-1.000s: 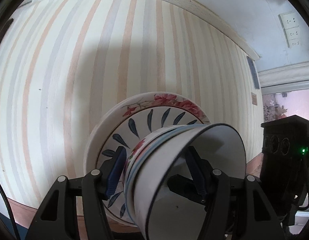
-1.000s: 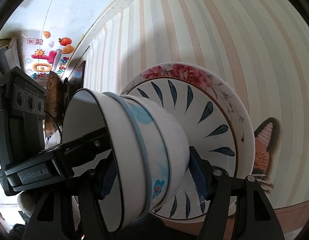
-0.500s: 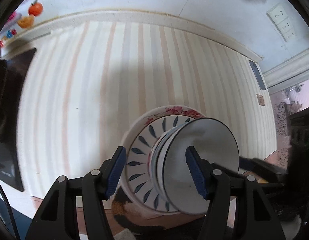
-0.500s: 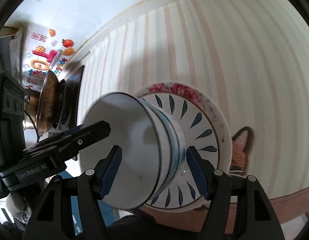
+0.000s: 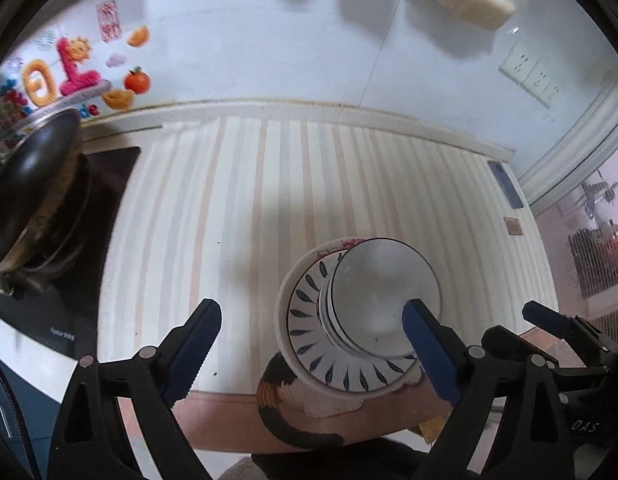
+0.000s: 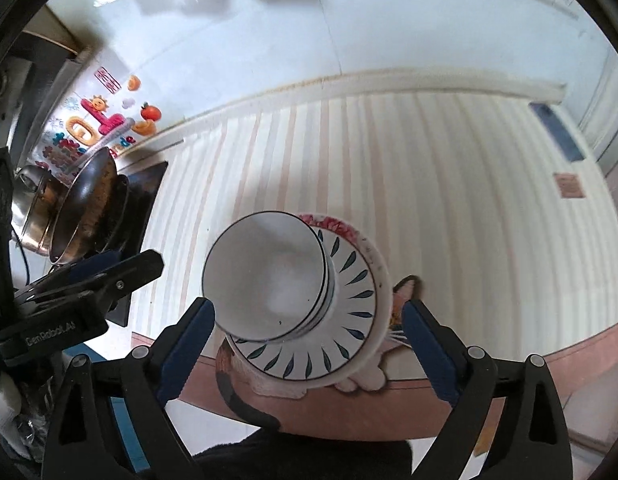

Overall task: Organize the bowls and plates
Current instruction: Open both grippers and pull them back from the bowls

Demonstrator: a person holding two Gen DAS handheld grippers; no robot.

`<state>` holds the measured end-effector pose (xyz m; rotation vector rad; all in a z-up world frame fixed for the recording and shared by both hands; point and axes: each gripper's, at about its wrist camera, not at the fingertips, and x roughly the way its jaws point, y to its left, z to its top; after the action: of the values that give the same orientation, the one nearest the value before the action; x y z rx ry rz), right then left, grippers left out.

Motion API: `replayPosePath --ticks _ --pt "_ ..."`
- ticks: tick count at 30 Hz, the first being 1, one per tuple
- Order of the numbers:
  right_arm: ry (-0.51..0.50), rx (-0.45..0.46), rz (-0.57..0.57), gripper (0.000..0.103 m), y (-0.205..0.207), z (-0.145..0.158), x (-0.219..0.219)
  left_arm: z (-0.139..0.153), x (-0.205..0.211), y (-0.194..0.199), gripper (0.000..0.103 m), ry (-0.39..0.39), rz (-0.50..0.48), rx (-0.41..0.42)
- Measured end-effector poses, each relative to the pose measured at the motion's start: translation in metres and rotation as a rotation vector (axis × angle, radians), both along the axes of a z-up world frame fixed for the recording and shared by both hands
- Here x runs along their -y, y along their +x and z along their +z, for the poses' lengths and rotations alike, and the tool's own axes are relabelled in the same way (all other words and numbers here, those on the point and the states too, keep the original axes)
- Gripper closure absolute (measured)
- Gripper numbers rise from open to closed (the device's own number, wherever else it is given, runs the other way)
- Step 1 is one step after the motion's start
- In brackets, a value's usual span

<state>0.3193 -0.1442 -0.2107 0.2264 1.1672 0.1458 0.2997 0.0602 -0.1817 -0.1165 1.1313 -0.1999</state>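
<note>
Bowls (image 6: 269, 280) stacked on plates (image 6: 349, 344) sit between the spread right fingers (image 6: 427, 350); left fingers (image 5: 189, 346), also spread, point left of them.

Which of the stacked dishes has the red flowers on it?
The bottom plate, widest of the stack: pink-red blooms on its rim. The plate on it has dark blue leaf strokes; the top bowl is plain white inside.

Both claws, left (image 5: 313, 332) and right (image 6: 309, 330), have released and backed off the bowls (image 6: 265, 276).
</note>
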Motion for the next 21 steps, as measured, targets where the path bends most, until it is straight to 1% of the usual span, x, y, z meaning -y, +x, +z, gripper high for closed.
replayPosePath --ticks 3,7,16,17,18,21 --pt "-0.016 0.047 0.014 0.006 -0.021 0.021 -0.001 0.019 -0.001 -0.022 0.01 0.014 0.025 0.049" --pt "-0.028 0.118 0.04 0.006 -0.054 0.05 -0.002 0.046 0.0 -0.062 0.01 0.044 0.062 0.125" --pt "-0.055 0.261 0.076 0.005 -0.138 0.109 -0.003 0.09 0.002 -0.148 0.01 0.064 0.143 0.224" --pt "-0.059 0.276 0.077 0.005 -0.149 0.116 -0.003 0.095 0.002 -0.157 0.009 0.062 0.15 0.234" --pt "-0.068 0.289 0.078 0.005 -0.16 0.122 -0.003 0.099 0.002 -0.164 0.001 0.062 0.158 0.242" --pt "-0.08 0.318 0.072 0.005 -0.186 0.137 -0.002 0.113 0.0 -0.187 0.0 0.073 0.168 0.276"
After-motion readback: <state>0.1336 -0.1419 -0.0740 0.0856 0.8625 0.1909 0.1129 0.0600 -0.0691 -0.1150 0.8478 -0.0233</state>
